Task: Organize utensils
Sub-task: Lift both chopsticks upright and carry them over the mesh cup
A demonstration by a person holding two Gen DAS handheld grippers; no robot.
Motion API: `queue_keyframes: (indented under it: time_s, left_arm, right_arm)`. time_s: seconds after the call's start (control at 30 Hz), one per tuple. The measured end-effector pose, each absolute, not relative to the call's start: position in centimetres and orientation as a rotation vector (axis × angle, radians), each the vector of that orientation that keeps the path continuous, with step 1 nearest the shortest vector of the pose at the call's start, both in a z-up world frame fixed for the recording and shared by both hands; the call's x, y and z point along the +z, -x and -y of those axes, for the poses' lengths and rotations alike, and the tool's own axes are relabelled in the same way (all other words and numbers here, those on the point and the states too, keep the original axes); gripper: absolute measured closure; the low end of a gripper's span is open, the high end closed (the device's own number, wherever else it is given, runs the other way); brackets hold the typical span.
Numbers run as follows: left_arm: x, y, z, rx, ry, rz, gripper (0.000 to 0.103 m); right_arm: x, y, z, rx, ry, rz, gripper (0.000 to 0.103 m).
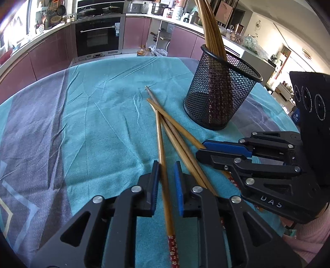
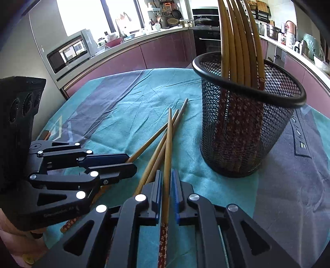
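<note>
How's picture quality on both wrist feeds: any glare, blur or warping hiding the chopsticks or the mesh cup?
Left wrist view: sharp; window glare blows out the upper left corner; fisheye bows the counter; loose chopsticks and mesh cup evenly lit. Right wrist view: bright window washed out at the top, cup rim stretched and slightly soft; the chopstick between the right hand-held gripper pads is clear.

text: "DAS" | on: right hand-held gripper body, white letters | tablecloth lettering: unreadable

Bright window daylight, blown-out glare; sharp centre, fisheye-bent, dark corners.
</note>
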State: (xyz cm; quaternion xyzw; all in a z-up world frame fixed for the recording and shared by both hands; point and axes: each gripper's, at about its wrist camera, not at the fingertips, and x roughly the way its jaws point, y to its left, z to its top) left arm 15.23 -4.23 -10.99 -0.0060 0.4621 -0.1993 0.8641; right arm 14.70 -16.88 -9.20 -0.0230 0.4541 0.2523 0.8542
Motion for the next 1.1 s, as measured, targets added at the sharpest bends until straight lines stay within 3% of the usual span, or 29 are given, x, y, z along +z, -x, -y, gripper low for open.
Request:
queue_keyframes:
  time_s: [0.33,1.1]
  left_arm:
    - [-10.8,-15.5,4.0,-0.395,0.037,-0.971,0.095]
    - [-3.0,-12.0,2.9,-0.519,0.109,-0.797,0.095]
  right_arm:
    - [-8.9,-15.0,17.2,0.537,0.041,-0.933,0.097]
    - [-1.9,-11.0,21.8,0.577,-0.05,-0.7,0.097]
